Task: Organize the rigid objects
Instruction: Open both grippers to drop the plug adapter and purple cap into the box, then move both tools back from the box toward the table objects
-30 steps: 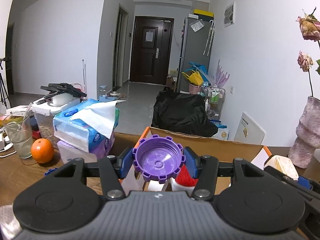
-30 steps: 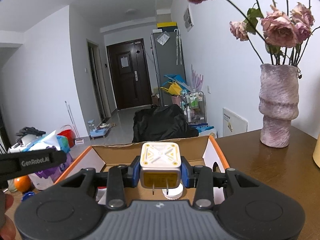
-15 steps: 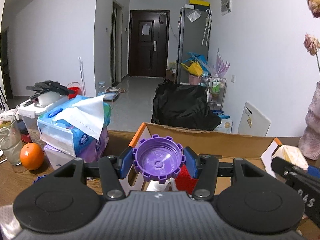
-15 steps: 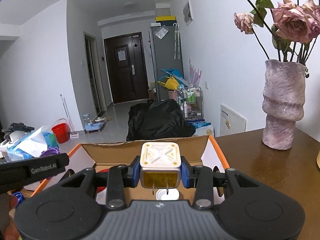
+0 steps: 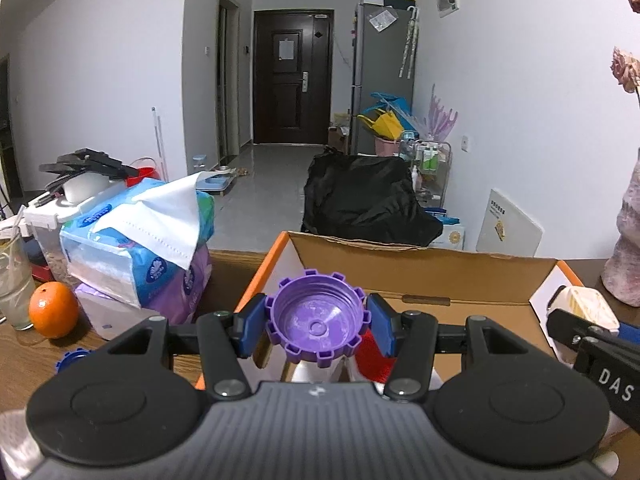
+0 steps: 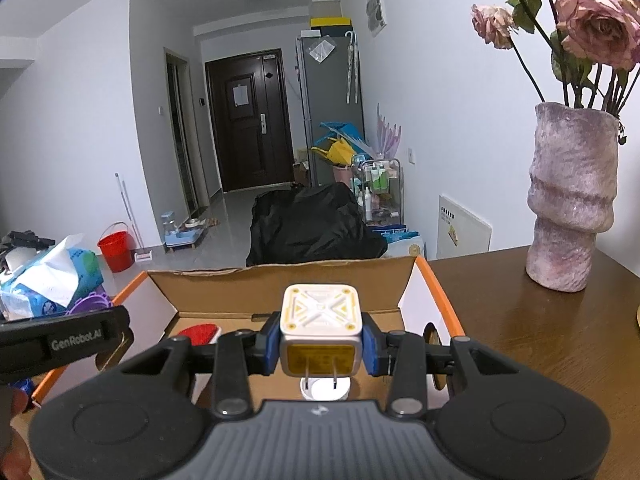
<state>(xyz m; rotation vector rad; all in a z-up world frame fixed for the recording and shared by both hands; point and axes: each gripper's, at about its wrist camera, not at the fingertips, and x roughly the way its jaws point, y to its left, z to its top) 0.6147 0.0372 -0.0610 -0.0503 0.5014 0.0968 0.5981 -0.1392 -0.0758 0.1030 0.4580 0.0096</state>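
Left gripper: blue pads pinched the purple cap at its sides; cap held over the near left corner of the cardboard box.
Right gripper: jaws clamped on the white charger; charger sat between the pads above the box's open middle.
Around: red brush and white lid lay inside the box; tissue packs and an orange stood left of it; vase well right.
Looks: cap notched around the rim, hollow side facing the camera; charger cube-shaped, two prongs pointing down, yellow label.
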